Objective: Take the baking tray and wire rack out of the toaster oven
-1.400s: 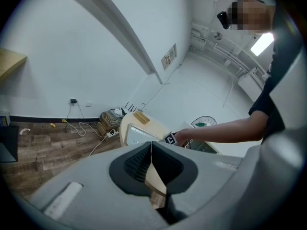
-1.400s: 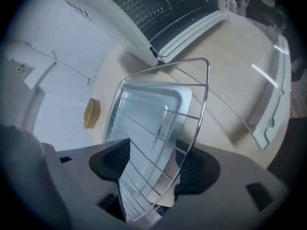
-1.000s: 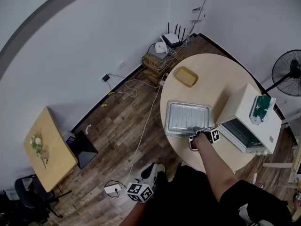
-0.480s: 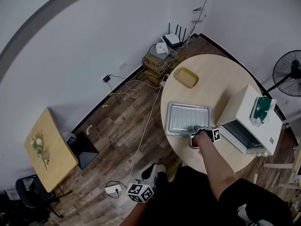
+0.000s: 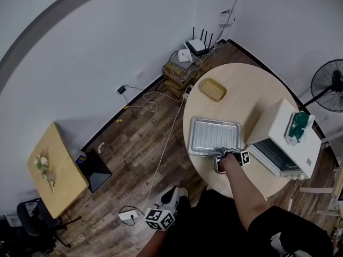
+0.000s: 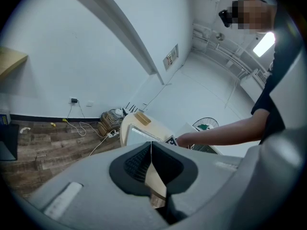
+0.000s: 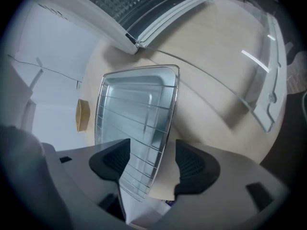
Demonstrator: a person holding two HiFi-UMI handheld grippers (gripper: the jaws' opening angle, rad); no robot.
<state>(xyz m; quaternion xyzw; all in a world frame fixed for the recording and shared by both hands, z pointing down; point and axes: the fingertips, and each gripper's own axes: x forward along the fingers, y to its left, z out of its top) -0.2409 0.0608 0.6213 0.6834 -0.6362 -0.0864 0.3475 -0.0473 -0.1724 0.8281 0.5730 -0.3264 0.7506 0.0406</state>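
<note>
Baking tray [image 5: 192, 135] and wire rack [image 5: 214, 134] lie out on the round table [image 5: 252, 84], the rack seated on top of the tray. Both rest just beside the white toaster oven [image 5: 281, 123], whose door [image 5: 272, 154] hangs open on the side nearest me.

My right gripper [image 5: 224, 153] sits at the near edge of the pair. Seen from the right gripper view, its jaws [image 7: 151, 152] stand wide apart. The rack's near rim [image 7: 158, 157] runs between them, and they are not closed on it. Through the wires the tray's shiny floor [image 7: 139, 90] shows, with the oven's open door [image 7: 158, 13] beyond.

My left gripper [image 5: 159, 217] hangs low by my body, above the wooden floor [image 5: 139, 143] and well apart from the table. In the left gripper view its jaws [image 6: 151, 150] are pressed together with nothing held between them. My right arm [image 6: 225, 131] reaches across toward the table beyond.

A shallow yellow dish [image 5: 213, 88] lies on the far side of the table. A green object [image 5: 297, 123] sits on top of the oven.
</note>
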